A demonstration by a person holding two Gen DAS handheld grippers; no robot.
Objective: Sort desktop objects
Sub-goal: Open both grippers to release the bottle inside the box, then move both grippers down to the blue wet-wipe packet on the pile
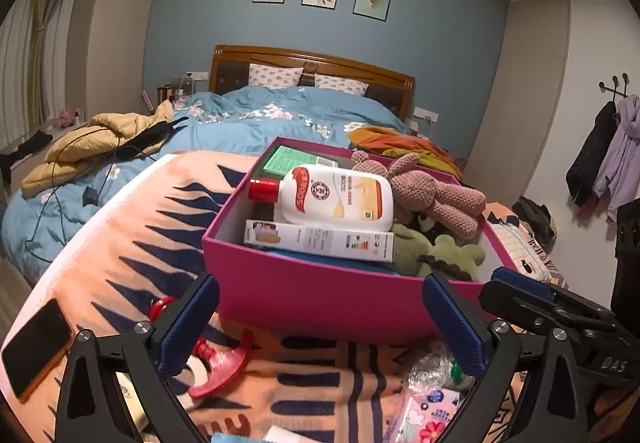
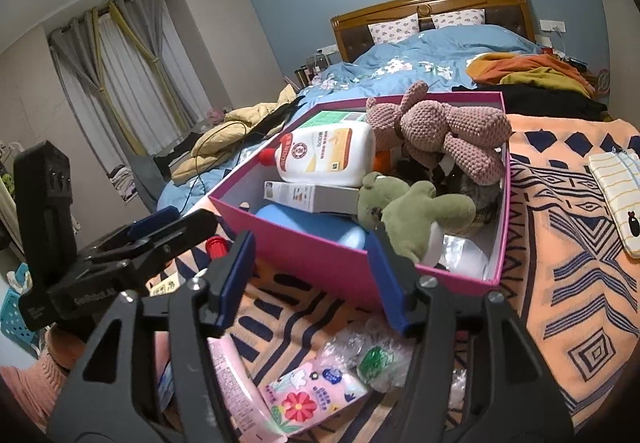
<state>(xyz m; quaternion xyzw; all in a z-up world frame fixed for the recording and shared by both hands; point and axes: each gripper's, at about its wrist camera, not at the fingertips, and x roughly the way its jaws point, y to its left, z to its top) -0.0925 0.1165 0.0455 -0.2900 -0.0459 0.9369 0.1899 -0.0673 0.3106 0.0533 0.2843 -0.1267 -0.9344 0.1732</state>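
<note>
Mid-sort. Magenta cardboard box (image 1: 320, 295) on the orange patterned blanket (image 1: 132, 227) already holds bottle, cartons, plush toys. Both grippers hover near it, left gripper (image 1: 320, 327) and right gripper (image 2: 312, 279), jaws apart, empty. Pink floral tissue pack (image 2: 308, 395) lies loose, nearest; next move probably descends to clamp it.

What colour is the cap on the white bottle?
Red; the cap on the bottle shows best in the left wrist view.

The box (image 1: 320, 299) sits on the blanket (image 1: 132, 227); in it a bottle (image 1: 336, 201) lies on a carton (image 1: 320, 239), a knitted toy (image 1: 432, 191) to their right, a plush frog (image 1: 440, 255) before that; a tissue pack (image 2: 308, 395) lies before the box; the bed (image 1: 256, 115) stands behind.
</note>
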